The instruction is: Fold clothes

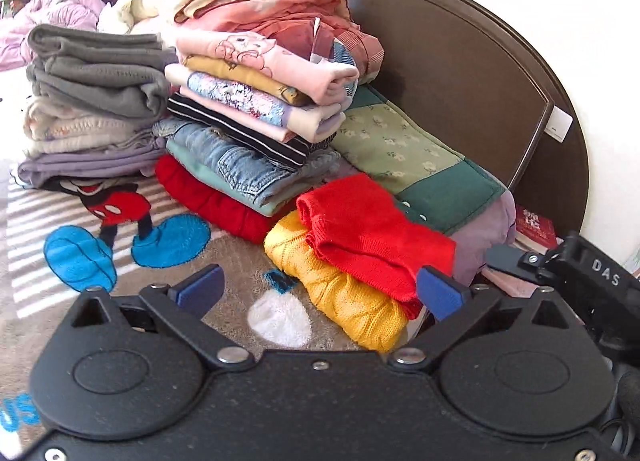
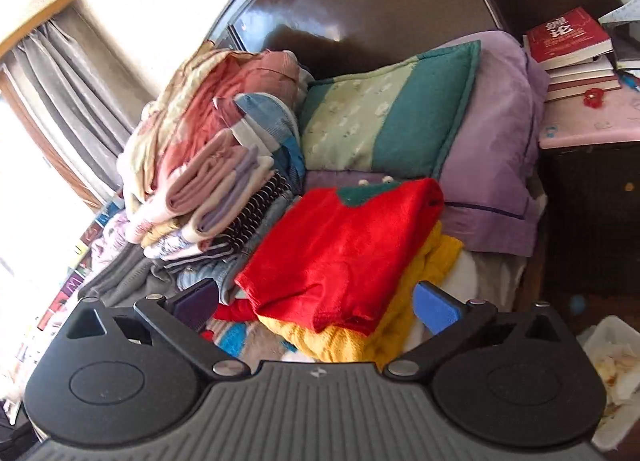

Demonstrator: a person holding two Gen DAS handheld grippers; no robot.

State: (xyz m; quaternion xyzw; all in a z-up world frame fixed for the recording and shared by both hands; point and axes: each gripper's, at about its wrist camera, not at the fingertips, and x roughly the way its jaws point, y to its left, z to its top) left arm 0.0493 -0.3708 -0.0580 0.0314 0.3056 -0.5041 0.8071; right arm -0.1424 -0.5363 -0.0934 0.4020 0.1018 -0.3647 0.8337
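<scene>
A folded red sweater (image 1: 372, 233) lies on top of a folded yellow knit sweater (image 1: 344, 297) on the bed. Both also show in the right wrist view, the red sweater (image 2: 344, 249) over the yellow sweater (image 2: 360, 337). My left gripper (image 1: 320, 293) is open and empty, just in front of the two sweaters. My right gripper (image 2: 316, 305) is open and empty, with its fingers either side of the near edge of the pile, not touching it. The right gripper's body also shows in the left wrist view (image 1: 580, 269) at the right edge.
A tall stack of folded clothes (image 1: 256, 109) and a grey stack (image 1: 92, 101) stand behind on the Mickey Mouse blanket (image 1: 120, 229). A green pillow (image 2: 384, 117) on a purple pillow (image 2: 496, 149) leans on the dark headboard (image 1: 460, 61). Books (image 2: 572, 45) lie on the nightstand at right.
</scene>
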